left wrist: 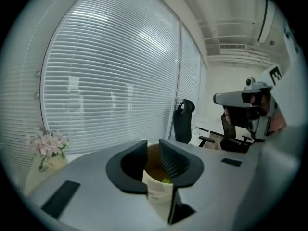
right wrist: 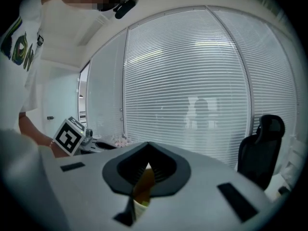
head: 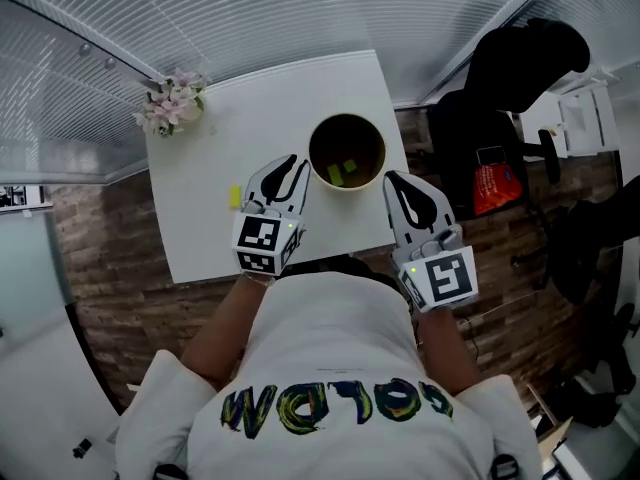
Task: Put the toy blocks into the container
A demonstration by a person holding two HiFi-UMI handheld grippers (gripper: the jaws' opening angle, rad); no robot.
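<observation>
Two bare forearms reach up from the lower centre of the head view, each hand carrying a gripper over the near edge of the white table [head: 270, 98]. The left gripper [head: 287, 171] points toward the upper right and slightly downward, its tips just beside the left rim of the container [head: 360, 133]. In the left gripper view its jaws stand apart with nothing pressed between them, and the container's cream wall shows through the gap. The right gripper [head: 397, 186] sits at the lower right of the container, near its rim, angled toward the upper left. In the right gripper view its jaws meet at the tips and grip nothing. The container, a round cup that is cream outside and brown inside, stands by the table's near right corner, at the centre of the frame. Yellow-green blocks [head: 340, 173] lie on its bottom. One more yellow block [head: 234, 196] lies on the table just left of the left gripper, apart from the container. Flowers [head: 172, 103] stand at the table's upper left corner
</observation>
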